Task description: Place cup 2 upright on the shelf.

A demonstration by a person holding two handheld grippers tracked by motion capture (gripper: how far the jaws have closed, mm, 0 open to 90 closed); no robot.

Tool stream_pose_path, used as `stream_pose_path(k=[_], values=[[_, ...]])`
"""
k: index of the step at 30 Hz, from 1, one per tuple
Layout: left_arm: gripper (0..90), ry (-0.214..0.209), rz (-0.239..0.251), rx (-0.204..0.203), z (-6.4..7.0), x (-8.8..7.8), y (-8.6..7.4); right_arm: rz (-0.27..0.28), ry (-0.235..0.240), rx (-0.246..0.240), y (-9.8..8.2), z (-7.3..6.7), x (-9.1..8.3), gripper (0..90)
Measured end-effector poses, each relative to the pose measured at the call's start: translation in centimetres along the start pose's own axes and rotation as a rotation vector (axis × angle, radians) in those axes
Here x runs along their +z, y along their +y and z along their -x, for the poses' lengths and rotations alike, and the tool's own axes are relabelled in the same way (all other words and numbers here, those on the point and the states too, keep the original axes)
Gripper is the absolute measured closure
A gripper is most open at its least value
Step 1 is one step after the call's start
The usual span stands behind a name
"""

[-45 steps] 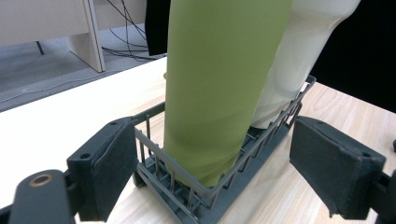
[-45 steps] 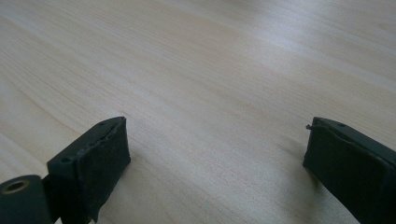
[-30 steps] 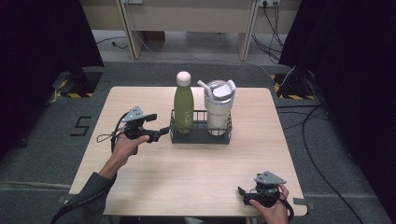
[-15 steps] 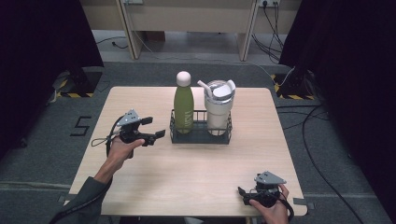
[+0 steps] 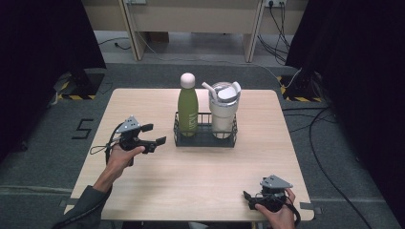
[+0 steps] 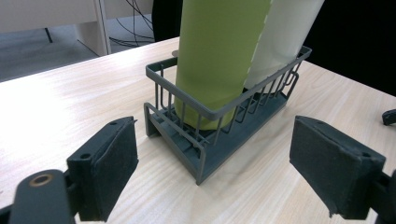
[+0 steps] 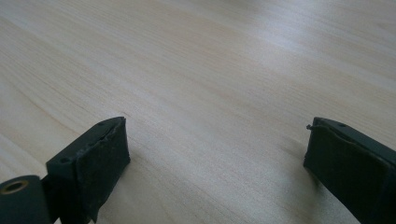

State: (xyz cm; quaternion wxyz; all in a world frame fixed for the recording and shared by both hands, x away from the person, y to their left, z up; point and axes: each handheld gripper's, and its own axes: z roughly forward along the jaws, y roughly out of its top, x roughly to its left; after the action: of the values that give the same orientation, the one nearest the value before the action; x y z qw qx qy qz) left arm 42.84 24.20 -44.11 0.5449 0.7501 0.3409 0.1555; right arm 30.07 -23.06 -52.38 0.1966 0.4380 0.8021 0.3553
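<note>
A light wooden table [image 5: 191,181] occupies the centre of the high view. A dark grey wire rack [image 5: 205,138] stands on the table just above the frame centre. The rack holds two containers, both upright. A green bottle [image 5: 187,110] with a pale rounded cap sits in the left end of the rack. A white tumbler [image 5: 223,112] with a lid and a straw sits in the right end. The two containers stand just beside each other.

The left tool [image 5: 154,135] is held in the person's left hand [image 5: 120,157] at the left of the frame centre. It points right, toward the left end of the rack, and is near the rack but not touching it. Its jaws are spread wide and grasp nothing. In the left gripper view, the left tool [image 6: 215,172] frames the near end of the rack [image 6: 205,154], with the green bottle [image 6: 219,51] behind the rack wires and the tumbler [image 6: 285,37] beyond it.

The right tool [image 5: 249,199] is held in the person's right hand [image 5: 279,214] at the lower right of the high view, close to the near table edge and well apart from the rack. In the right gripper view, the right tool [image 7: 215,163] has its jaws spread wide over bare table surface [image 7: 196,70], grasping nothing.
</note>
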Motion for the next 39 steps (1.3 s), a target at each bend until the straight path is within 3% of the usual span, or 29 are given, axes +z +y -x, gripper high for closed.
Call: stream_pose_path(k=[20, 39], values=[[14.8, -0.01, -0.008, 0.006, 0.8, -1.6, -1.6, -0.001, 0.0, 0.003, 0.0, 0.0, 0.0, 6.5], [14.8, -0.047, -0.026, 0.016, 2.5, -1.7, -3.3, 0.002, -0.001, -0.003, 0.0, 0.0, 0.0, 6.3]])
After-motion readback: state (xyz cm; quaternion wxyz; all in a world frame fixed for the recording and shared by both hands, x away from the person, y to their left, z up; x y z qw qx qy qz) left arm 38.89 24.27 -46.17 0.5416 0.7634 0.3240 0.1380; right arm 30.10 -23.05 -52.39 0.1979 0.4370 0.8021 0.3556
